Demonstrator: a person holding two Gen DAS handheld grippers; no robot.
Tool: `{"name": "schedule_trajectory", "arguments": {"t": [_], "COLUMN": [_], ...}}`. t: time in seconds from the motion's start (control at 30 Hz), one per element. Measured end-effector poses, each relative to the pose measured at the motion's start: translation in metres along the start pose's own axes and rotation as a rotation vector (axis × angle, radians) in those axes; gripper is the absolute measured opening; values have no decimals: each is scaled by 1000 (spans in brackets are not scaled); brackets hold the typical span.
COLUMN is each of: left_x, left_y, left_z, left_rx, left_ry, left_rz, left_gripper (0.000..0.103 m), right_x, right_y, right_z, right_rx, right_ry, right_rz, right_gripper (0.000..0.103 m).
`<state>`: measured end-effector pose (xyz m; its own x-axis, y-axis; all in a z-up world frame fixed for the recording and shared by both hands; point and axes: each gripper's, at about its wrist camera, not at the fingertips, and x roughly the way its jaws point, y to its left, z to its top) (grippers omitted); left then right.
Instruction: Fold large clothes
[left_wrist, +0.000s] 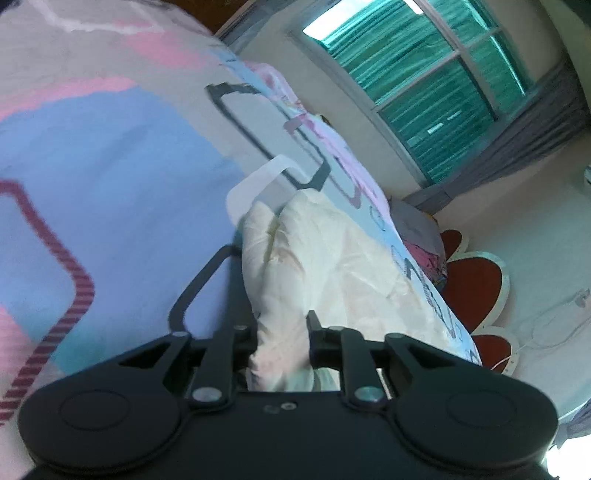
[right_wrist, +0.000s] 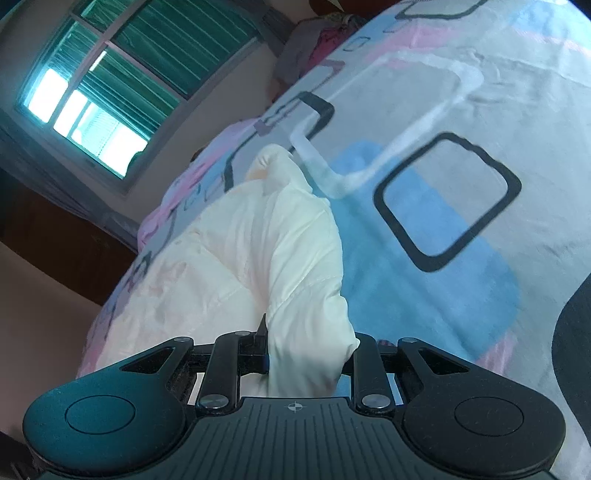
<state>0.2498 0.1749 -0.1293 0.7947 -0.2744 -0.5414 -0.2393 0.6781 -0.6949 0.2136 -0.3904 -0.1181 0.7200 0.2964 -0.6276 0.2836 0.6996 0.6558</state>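
A cream-white garment (left_wrist: 332, 266) lies bunched on a bed with a patterned sheet (left_wrist: 110, 166). My left gripper (left_wrist: 280, 332) is shut on a thick fold of the garment, which fills the space between its black fingers (left_wrist: 314, 325). In the right wrist view the same cream garment (right_wrist: 288, 240) stretches away over the sheet (right_wrist: 461, 129). My right gripper (right_wrist: 306, 354) is shut on another bunched part of it; the cloth hides most of both fingers.
The bed's edge runs diagonally in both views. A window with green shutters (left_wrist: 424, 92) is on the wall beyond, also in the right wrist view (right_wrist: 122, 74). Red-and-white petal-shaped mats (left_wrist: 476, 284) lie on the floor by the bed. A pile of grey and pink clothes (left_wrist: 421, 236) sits near the bed's end.
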Motion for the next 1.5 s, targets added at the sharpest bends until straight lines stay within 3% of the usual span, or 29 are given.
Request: {"name": "schedule_trajectory", "arguments": {"t": [0.07,0.1,0.13,0.17,0.23,0.3,0.33,0.37,0.4,0.47,0.5,0.6,0.73,0.83,0.9,1.07,1.2,1.23,1.3,1.37,1.5], "left_x": [3,2,-1,-7,-21,-35,-42,-47,-49,-41,-32,11,73,118,137,151,147,140,126,130,175], "left_y": [8,12,15,17,22,19,12,2,-10,-46,-64,-122,-172,-178,-175,-165,-165,-169,-177,-196,-224], "left_z": [-3,-4,-5,-5,-4,-2,-1,0,-3,-7,-11,-28,-44,-56,-63,-62,-54,-46,-32,-23,-18], "left_rx": [-26,-33,-42,-49,-59,-31,15,60,108,245,316,512,625,659,712,726,720,700,691,754,828], "left_ry": [0,-4,-22,-50,-88,-113,-130,-143,-156,-151,-134,-69,12,134,170,210,239,244,170,113,173], "left_rz": [27,46,98,127,142,185,188,192,189,135,114,51,-3,54,107,130,96,74,17,-1,4], "left_gripper": [40,60,74,83,83,72,68,65,65,61,58,55,55,55,57,57,57,57,64,66,66], "right_x": [6,7,5,0,-14,-34,-44,-53,-57,-52,-42,-10,37,77,98,110,101,96,82,99,150], "right_y": [-7,-11,-13,-14,-15,-10,-6,-1,6,26,44,91,134,143,139,126,134,139,151,166,201], "right_z": [-1,0,0,1,3,5,6,8,9,12,11,3,-12,-25,-36,-41,-36,-28,-13,4,13], "right_rx": [23,26,13,-13,-59,-122,-149,-168,-180,-233,-291,-428,-536,-611,-699,-716,-728,-715,-685,-639,-661], "right_ry": [16,16,9,-15,-54,-139,-190,-237,-260,-255,-226,-168,-119,-47,-11,4,36,8,-77,-47,23], "right_rz": [-13,-34,-69,-100,-130,-178,-194,-202,-203,-162,-134,-82,-55,-139,-196,-197,-201,-189,-110,-62,-41], "right_gripper": [42,51,71,76,76,76,71,54,48,33,31,30,30,30,30,30,30,31,31,31,31]}}
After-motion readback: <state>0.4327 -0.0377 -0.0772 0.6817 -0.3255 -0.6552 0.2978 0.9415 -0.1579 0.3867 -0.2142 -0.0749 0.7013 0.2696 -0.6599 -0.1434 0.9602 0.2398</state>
